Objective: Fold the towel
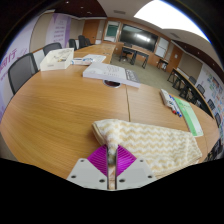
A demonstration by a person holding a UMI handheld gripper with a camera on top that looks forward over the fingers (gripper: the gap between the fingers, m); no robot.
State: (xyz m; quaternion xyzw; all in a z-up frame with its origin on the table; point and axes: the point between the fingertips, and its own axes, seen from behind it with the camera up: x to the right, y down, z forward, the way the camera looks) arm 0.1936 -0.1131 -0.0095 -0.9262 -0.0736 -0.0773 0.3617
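Cream zigzag towel (150, 142) lies on the near right of the wooden table (60, 105). The gripper (111, 158), fingers together, pinches the towel's near edge.

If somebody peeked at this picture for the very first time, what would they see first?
Probably the zigzag towel, lying on the wooden table just ahead of the tongs, with one corner caught between the bright purple pads. Next, the papers and a white box further along the table, and the dark chairs beside it in a big meeting room.
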